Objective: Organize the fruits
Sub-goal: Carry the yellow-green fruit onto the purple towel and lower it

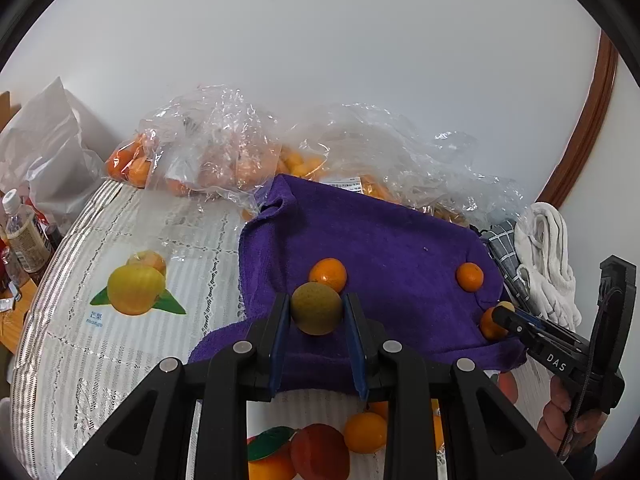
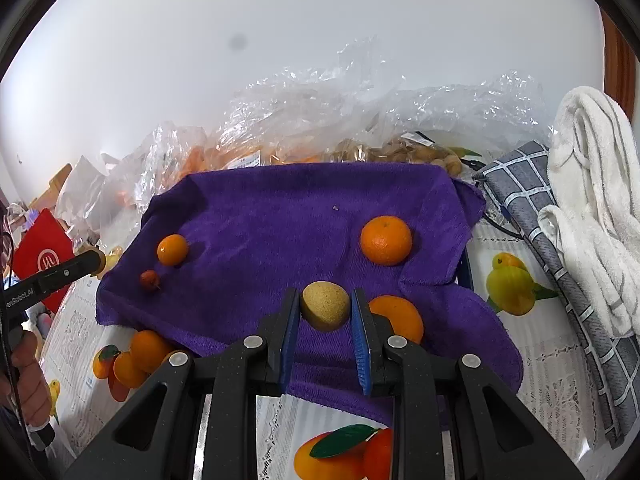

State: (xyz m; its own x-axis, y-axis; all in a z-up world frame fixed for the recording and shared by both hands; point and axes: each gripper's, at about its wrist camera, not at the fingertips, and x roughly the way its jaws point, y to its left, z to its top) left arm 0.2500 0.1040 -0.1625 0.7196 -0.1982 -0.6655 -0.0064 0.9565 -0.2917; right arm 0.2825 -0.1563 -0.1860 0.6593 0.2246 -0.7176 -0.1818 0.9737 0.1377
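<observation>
Left wrist view, item one: left gripper (image 1: 317,312), jaws closed on a greenish-brown round fruit (image 1: 316,308), held just above the near edge of the purple towel (image 1: 384,240). An orange (image 1: 328,275) sits on the towel directly behind it, touching or nearly so; which, I cannot tell.

Right wrist view, item two: right gripper (image 2: 326,312), jaws closed on a tan speckled fruit (image 2: 325,306), also over the towel's (image 2: 280,208) near part. A large orange (image 2: 397,317) lies just beside the right finger, partly hidden by it.

Loose stock on towel, right view: big orange (image 2: 386,240) at right, small orange (image 2: 172,249) at left, tiny red fruit (image 2: 150,279) near it.

Background: clear bags (image 1: 208,152) of oranges against the wall; a fruit-print tablecloth (image 1: 120,240) under all.

Risks, as judged:
- Both fruits are round and pinched only at their sides; a slack or off-centre grip may let one squirt forward and roll.
- Lowering either gripper could nudge the orange next to it, which would roll on the soft, rumpled towel.
- The towel's near edge overhangs loosely; fruit set there may roll off onto the cloth.
- The two grippers work close together; crossing paths risks a knock.
- Too hard a squeeze may bruise the skin.
</observation>
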